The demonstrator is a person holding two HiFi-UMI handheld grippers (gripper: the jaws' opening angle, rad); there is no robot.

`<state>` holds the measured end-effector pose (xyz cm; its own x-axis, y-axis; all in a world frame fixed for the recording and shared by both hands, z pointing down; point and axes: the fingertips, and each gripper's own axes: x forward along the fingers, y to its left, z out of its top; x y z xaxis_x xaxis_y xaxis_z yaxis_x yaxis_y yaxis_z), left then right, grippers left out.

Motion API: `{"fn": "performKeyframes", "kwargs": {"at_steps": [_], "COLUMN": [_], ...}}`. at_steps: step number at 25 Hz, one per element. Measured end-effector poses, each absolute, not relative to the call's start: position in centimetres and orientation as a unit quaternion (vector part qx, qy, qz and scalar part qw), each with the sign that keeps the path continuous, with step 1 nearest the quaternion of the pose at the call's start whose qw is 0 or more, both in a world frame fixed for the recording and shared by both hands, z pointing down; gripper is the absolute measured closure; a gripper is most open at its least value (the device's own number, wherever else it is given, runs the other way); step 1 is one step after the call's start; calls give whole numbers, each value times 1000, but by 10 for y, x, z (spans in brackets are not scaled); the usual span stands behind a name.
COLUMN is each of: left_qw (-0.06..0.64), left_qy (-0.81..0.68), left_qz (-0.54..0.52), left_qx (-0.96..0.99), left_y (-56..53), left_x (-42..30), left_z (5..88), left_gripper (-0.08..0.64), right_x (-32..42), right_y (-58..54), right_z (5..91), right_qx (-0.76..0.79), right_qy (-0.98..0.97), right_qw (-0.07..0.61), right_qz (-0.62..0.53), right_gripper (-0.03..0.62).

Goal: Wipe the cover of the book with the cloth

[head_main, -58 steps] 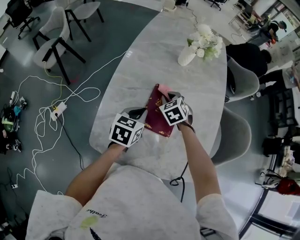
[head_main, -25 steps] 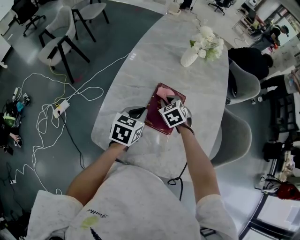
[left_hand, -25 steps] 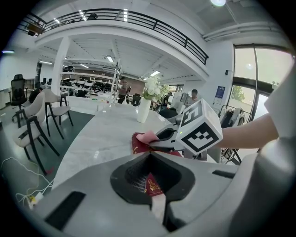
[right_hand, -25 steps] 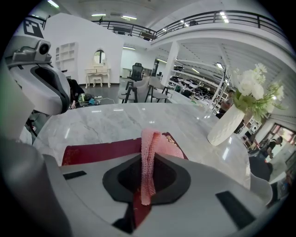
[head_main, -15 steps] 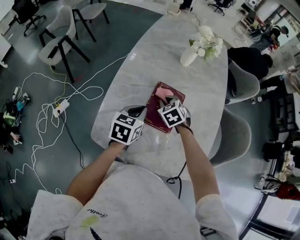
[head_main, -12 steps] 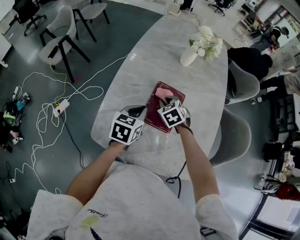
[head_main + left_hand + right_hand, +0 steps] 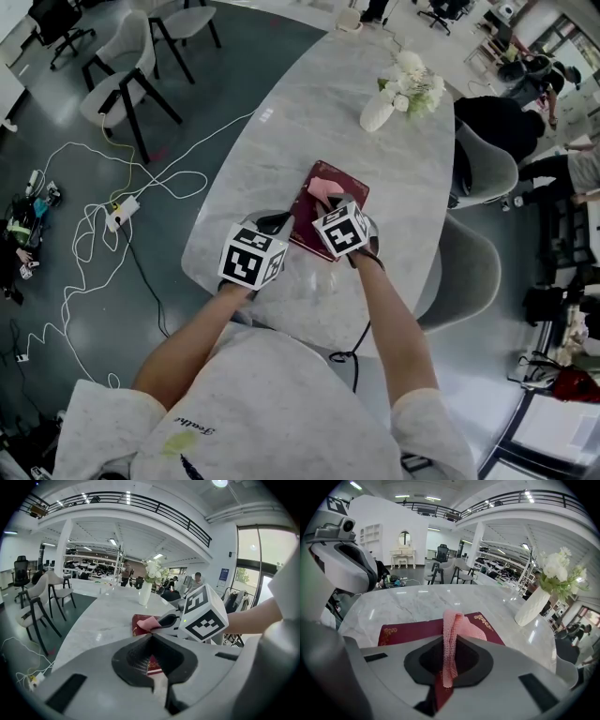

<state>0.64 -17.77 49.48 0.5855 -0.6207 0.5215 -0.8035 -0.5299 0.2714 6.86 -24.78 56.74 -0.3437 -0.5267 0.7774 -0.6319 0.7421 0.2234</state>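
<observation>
Right hand-held gripper (image 7: 450, 644): clamped on pink cloth (image 7: 461, 623), free end bunched on the cover.
Left hand-held gripper (image 7: 151, 637): jaws together, at book's 8 o'clock edge.
Book (image 7: 408, 632): dark red, flat on bench (image 7: 309, 103).
Vase (image 7: 375, 112): 1 o'clock of book, well apart.

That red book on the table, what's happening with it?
A person is holding a hand-held gripper in each hand over a marble table. The right hand-held gripper is clamped on a pink cloth, which rests on the cover of the dark red book, ready for wiping. The left hand-held gripper has its jaws together at the book's near corner, apparently steadying it.
</observation>
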Motion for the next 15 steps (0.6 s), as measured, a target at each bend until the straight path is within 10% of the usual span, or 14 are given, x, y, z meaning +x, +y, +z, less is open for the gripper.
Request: {"fn": "performKeyframes", "kwargs": {"at_steps": [15], "left_qw": [248], "left_qy": [-426], "left_qz": [181], "left_qx": [851], "left_y": [-161], "left_x": [4], "left_z": [493], "left_gripper": [554], "right_x": [61], "right_y": [-227], "right_z": [567], "right_qx": [340], "right_qy": [-823], "right_qw": [452], "right_qz": [54], "right_gripper": [574]}}
